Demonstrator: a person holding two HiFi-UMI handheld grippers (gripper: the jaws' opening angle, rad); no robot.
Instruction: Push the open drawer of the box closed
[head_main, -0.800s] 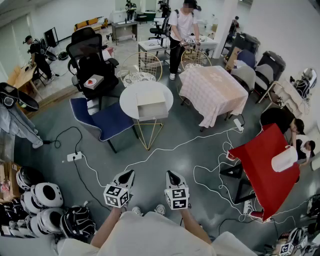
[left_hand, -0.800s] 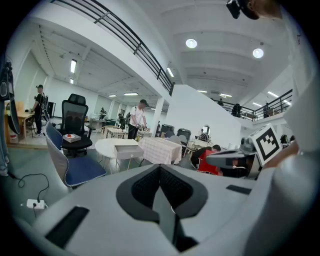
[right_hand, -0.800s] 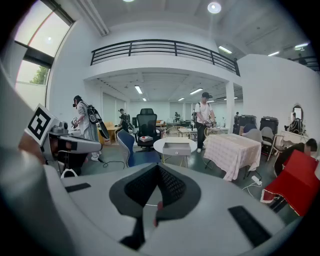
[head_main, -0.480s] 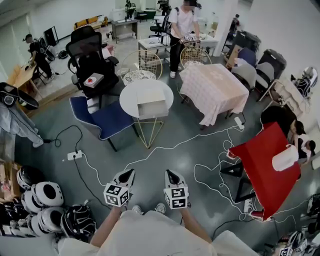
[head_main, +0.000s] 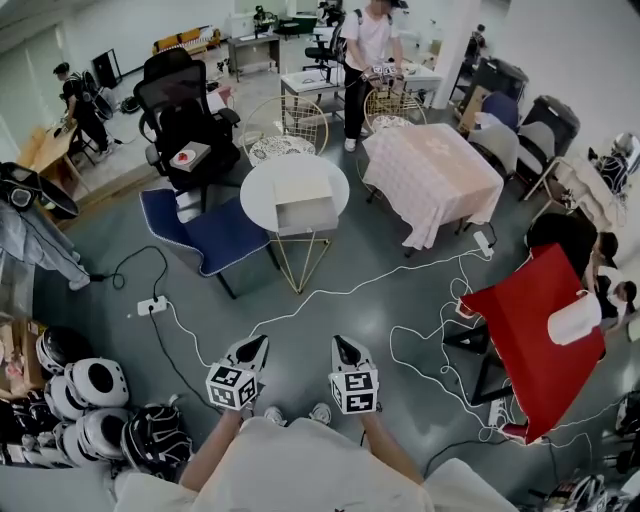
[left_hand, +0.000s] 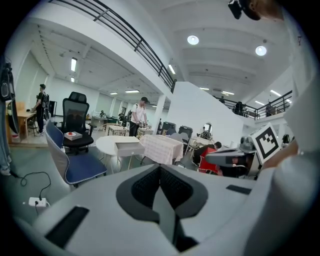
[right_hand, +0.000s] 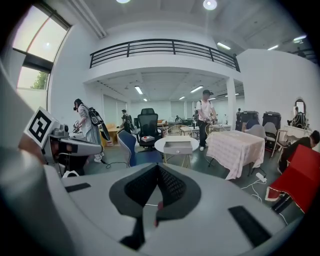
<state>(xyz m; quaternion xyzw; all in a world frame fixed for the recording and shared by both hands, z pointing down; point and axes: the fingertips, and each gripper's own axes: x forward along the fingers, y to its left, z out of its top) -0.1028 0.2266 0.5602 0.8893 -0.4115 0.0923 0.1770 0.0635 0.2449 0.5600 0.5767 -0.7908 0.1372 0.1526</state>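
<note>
Two shut hand-held grippers up close, and the box far ahead.
The grey floor fills most of the head view. Across it stands a round white surface with the box on top. The box's drawer is pulled out toward the person. Well apart from it, low in the view, the left hand-held gripper and the right hand-held gripper sit side by side. Each one's jaws are pressed together and hold nothing.
</note>
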